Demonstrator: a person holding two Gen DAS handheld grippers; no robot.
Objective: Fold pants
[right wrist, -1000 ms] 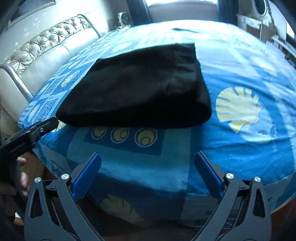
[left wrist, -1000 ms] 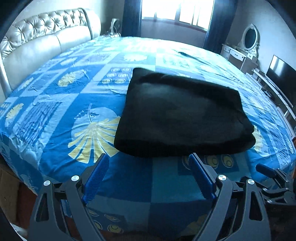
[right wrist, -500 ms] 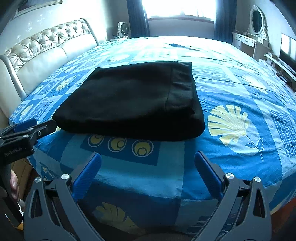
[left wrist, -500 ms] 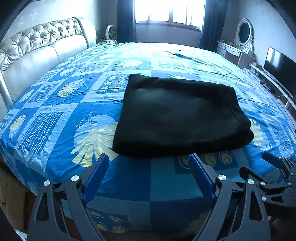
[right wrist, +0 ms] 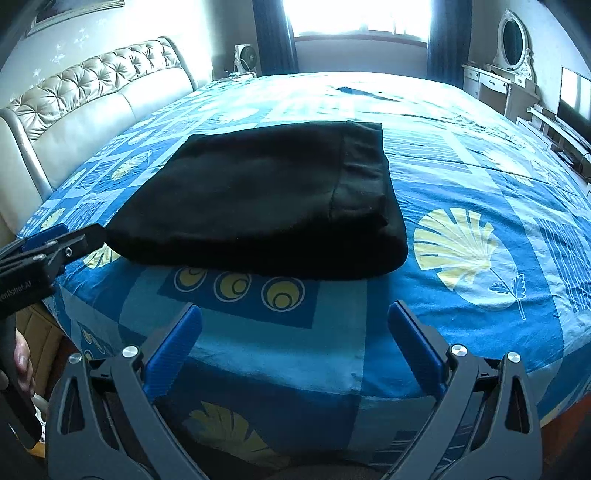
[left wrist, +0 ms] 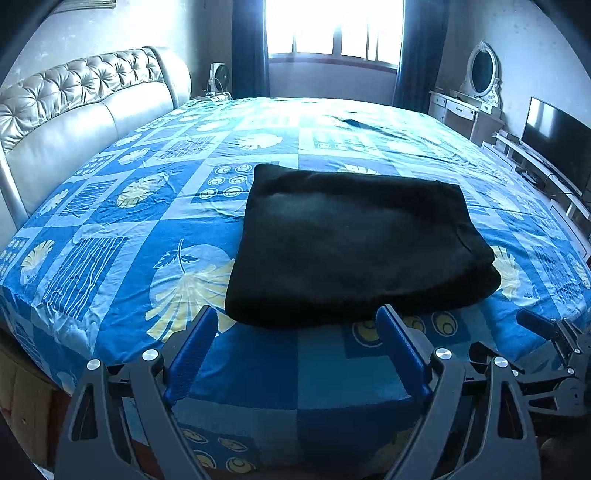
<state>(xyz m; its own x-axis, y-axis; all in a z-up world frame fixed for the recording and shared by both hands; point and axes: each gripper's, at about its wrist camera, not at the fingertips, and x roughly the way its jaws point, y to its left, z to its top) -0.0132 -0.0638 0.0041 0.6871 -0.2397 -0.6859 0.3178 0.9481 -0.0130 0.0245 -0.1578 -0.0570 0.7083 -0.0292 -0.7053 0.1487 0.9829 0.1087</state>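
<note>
Black pants (left wrist: 354, 243) lie folded into a flat rectangle on the blue patterned bed sheet (left wrist: 122, 236); the right wrist view shows the pants (right wrist: 258, 199) with the waistband at their right end. My left gripper (left wrist: 297, 317) is open just short of the pants' near edge, nothing between its blue pads. My right gripper (right wrist: 293, 314) is open too, over the sheet in front of the pants. The left gripper (right wrist: 55, 240) also appears at the left edge of the right wrist view, and the right gripper (left wrist: 546, 332) at the right edge of the left wrist view.
A padded cream headboard (left wrist: 74, 110) runs along the left of the bed. A window with dark curtains (left wrist: 332, 33) is at the back. A white dresser with an oval mirror (left wrist: 476, 92) and a television (left wrist: 554, 136) stand at the right. A small dark item (right wrist: 354, 91) lies far on the bed.
Both views have tilted up, so the pants sit lower and farther in the pictures and more of the room shows. Both grippers stay open.
</note>
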